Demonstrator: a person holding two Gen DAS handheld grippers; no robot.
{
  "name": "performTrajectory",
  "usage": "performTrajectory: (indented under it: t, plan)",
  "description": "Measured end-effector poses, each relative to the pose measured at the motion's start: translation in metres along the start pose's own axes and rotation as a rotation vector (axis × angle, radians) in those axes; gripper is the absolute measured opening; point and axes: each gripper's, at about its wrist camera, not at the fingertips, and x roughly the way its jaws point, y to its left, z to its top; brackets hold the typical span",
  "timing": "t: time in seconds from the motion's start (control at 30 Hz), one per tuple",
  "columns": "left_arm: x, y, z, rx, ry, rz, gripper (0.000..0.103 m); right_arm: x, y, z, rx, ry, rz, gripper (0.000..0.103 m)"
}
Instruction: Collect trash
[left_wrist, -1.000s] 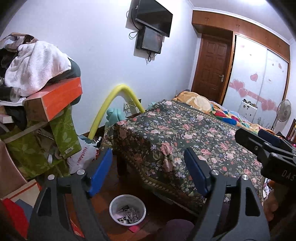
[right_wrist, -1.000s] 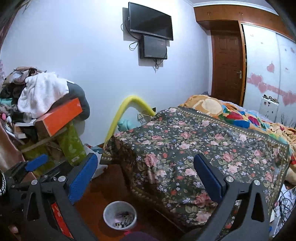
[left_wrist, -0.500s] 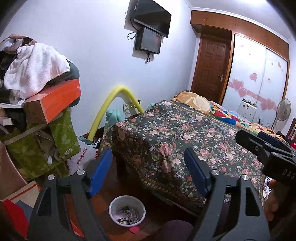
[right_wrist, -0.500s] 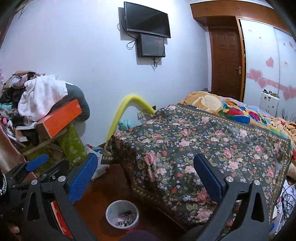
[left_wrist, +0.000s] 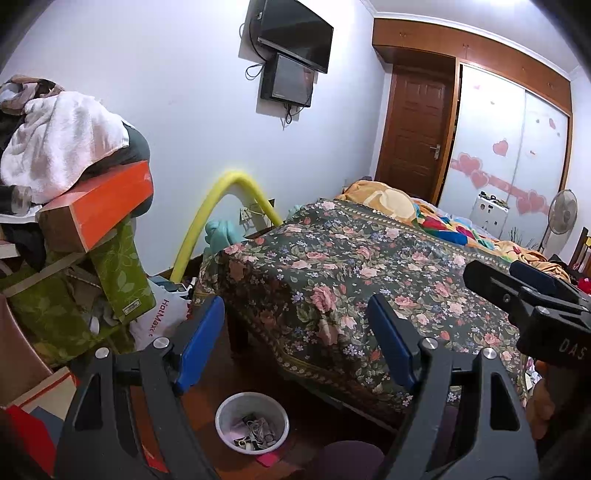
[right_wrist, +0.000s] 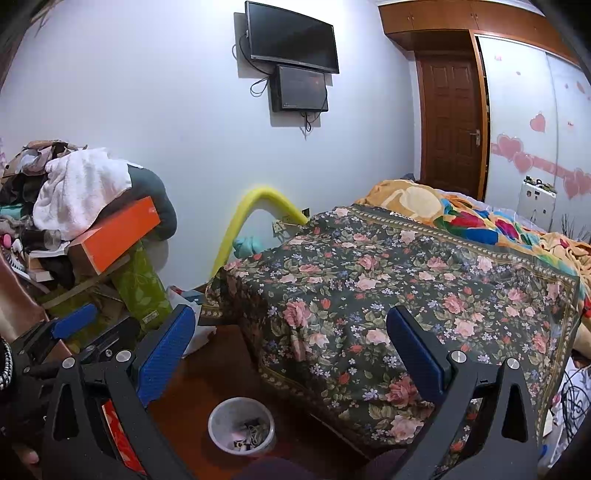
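Jaws of both the left gripper (left_wrist: 295, 343) and right gripper (right_wrist: 291, 347) gape empty above the upright, mouth-up bin (left_wrist: 252, 424).

Count by kind:
2 hand-held grippers: left hand-held gripper (left_wrist: 295, 341), right hand-held gripper (right_wrist: 291, 350).
2 blue pads on each.
2 wall screens: 1 TV (right_wrist: 291, 37), 1 smaller screen (right_wrist: 299, 92) under it.
1 white bin (left_wrist: 252, 422) on the floor, bits of trash inside, too small to count.
1 bed (right_wrist: 406, 288).
1 orange box (left_wrist: 98, 205).
1 yellow foam tube (left_wrist: 221, 210).
1 door (left_wrist: 413, 136).
1 standing fan (left_wrist: 561, 212).
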Motion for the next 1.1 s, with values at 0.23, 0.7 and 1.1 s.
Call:
performTrajectory:
  t: [0.23,0.7,1.1]
  plan:
    - [0.0019,-0.0007,0.0014,0.003,0.005,-0.002,0.079,0.0007,-0.0009,0.0003,0.000,0.003,0.002,0.103]
    - [0.0063,0.0021,-0.0010,-0.006,0.008,0.018,0.085,0.0035,-0.0033,-0.0031,0.015,0.015,0.002,0.103]
    - [0.0076,0.0013,0.0001,0.002,0.000,0.011,0.087,0.0033,-0.0056,-0.0028,0.016,0.015,-0.002,0.103]
